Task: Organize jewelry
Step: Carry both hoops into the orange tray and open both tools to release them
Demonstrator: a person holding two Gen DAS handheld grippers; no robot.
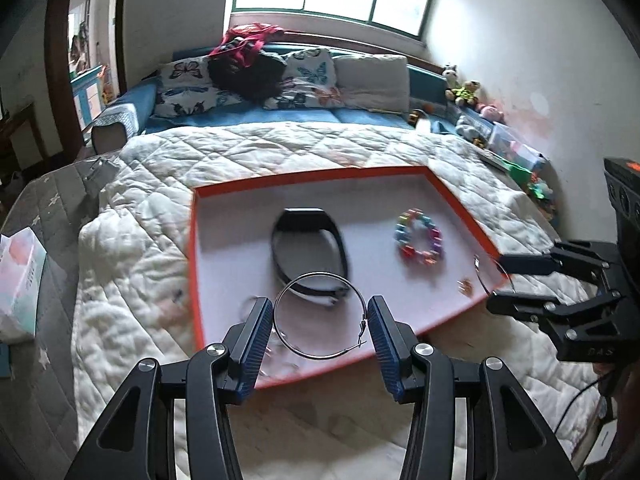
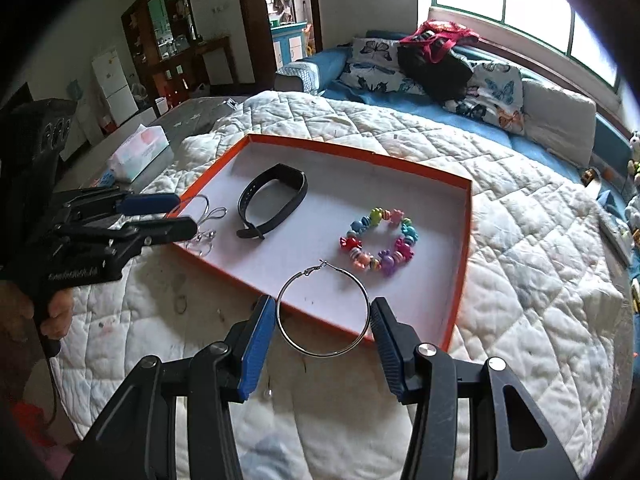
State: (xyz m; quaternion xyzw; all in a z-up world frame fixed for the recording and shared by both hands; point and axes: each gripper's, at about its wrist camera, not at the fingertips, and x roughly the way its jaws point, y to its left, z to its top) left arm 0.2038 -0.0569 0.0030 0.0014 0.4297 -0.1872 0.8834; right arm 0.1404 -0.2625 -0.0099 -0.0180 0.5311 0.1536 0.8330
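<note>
Left wrist view shows the quilted bed (image 1: 280, 148) carrying an orange-rimmed tray (image 1: 195, 240), a shallow bed for sorting pieces: black band (image 1: 310, 248), bead bracelet (image 1: 420, 242). Each tool clamps a silver hoop across its width, left gripper (image 1: 320, 316) on left hoop (image 1: 276, 316) and right gripper (image 2: 323, 314) on right hoop (image 2: 365, 294), probably to lay the pair together.

Tray (image 2: 460, 280): orange rim, white floor. Wristband (image 2: 276, 196): black. Bead bracelet (image 2: 380, 246): multicoloured. Hoop earrings (image 1: 320, 316) (image 2: 322, 312): silver. Gripper pads (image 1: 256, 336): blue, on black fingers. Quilt (image 2: 520, 240), right of frame: white, diamond-stitched. Pillows (image 1: 188, 84), upper left: butterfly print.
</note>
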